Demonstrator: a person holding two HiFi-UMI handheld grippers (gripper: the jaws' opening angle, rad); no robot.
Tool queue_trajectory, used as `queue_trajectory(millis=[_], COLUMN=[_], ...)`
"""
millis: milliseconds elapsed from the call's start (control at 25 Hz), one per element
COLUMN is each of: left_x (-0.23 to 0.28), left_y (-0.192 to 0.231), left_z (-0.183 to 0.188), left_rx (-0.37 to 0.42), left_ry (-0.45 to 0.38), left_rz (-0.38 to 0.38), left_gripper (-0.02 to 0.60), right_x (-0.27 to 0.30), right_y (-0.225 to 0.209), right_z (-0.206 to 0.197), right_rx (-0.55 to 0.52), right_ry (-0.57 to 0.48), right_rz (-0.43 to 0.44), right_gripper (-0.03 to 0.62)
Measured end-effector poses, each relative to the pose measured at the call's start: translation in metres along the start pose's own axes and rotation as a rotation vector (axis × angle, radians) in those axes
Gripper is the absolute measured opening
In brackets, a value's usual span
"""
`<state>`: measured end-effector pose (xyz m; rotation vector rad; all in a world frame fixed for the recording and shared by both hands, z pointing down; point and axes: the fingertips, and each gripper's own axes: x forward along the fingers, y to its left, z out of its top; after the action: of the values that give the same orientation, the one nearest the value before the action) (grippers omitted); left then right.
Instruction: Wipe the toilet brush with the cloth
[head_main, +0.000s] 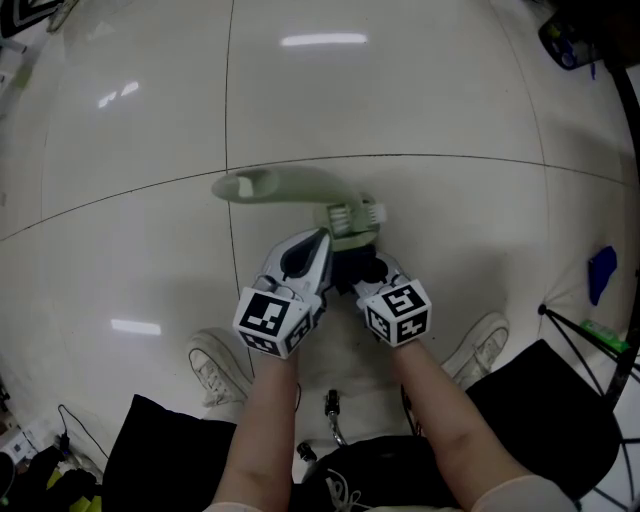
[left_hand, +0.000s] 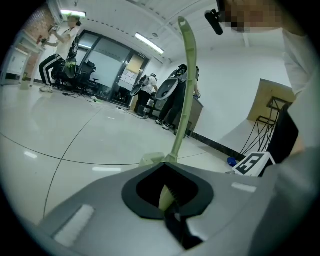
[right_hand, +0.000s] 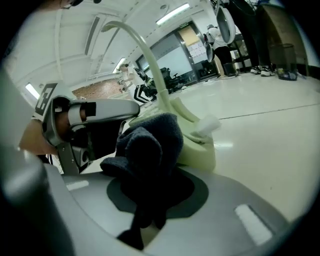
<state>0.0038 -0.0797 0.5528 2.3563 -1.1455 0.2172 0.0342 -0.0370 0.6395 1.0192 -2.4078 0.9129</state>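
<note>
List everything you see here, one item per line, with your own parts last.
toilet brush: one, pale green, held above the floor in the left tongs, handle pointing away
cloth: one, dark, bunched in the right tongs, against the brush head
floor: glossy white tiles, under everything
blue object: one, small, on the floor at far right, too small to name
stand: one, black, thin legs, at right edge
people: a few, far across the room, too small to detail
shoes: two, white, on the floor either side of the arms
forearms: two, bare, at bottom centre
marker cubes: two, black and white, one on each gripper
left tongs: shut on the toilet brush
right tongs: shut on the cloth
</note>
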Motion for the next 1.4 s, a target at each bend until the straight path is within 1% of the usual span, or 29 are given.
queue_trajectory(millis=[120,200,400,520,600,640,680,720,840,920,1040,1120,1160,1400], left_x=[0.001,0.000,0.000,-0.001,-0.002,-0.002,-0.002,-0.003,-0.005,-0.008,-0.009,-0.008,-0.007,-0.007], left_y=[-0.001,-0.001,0.000,0.000,0.001,0.002,0.002,0.002,0.003,0.005,0.006,0.006,0.006,0.012], left_z=[-0.001,0.000,0.000,-0.001,-0.002,-0.001,-0.001,-0.001,-0.003,-0.006,-0.007,-0.006,-0.006,-0.004], left_rx=[0.002,-0.006,-0.023,-0.062,-0.101,-0.111,-0.113,-0.108,-0.092,-0.098,-0.131,-0.149,-0.156,-0.167], left_ry=[0.019,0.017,0.010,0.001,-0.007,-0.009,-0.008,-0.006,0.001,0.001,-0.016,-0.032,-0.038,-0.053], left_rz=[0.010,0.015,0.024,0.030,0.034,0.037,0.040,0.044,0.067,0.086,0.083,0.059,0.051,0.074], left_gripper=[0.006,0.006,0.006,0.006,0.006,0.006,0.006,0.006,0.006,0.006,0.006,0.006,0.006,0.006], right_x=[-0.008,-0.013,-0.025,-0.044,-0.055,-0.057,-0.057,-0.053,-0.029,-0.012,0.006,0.011,0.011,0.008], right_y=[-0.018,-0.028,-0.044,-0.065,-0.085,-0.095,-0.103,-0.109,-0.119,-0.122,-0.116,-0.118,-0.118,-0.112], right_z=[-0.004,-0.006,-0.008,-0.007,-0.002,0.004,0.012,0.020,0.043,0.055,0.064,0.061,0.059,0.047], right_rx=[0.064,0.094,0.152,0.154,0.175,0.190,0.203,0.217,0.285,0.322,0.284,0.263,0.269,0.363], right_ry=[0.009,0.015,0.025,0.039,0.038,0.035,0.035,0.040,0.077,0.116,0.210,0.252,0.260,0.228], right_rz=[-0.035,-0.056,-0.068,-0.126,-0.172,-0.181,-0.174,-0.150,-0.032,0.039,0.121,0.136,0.141,0.169], right_gripper=[0.078,0.080,0.077,0.075,0.074,0.074,0.074,0.074,0.074,0.074,0.074,0.074,0.074,0.072])
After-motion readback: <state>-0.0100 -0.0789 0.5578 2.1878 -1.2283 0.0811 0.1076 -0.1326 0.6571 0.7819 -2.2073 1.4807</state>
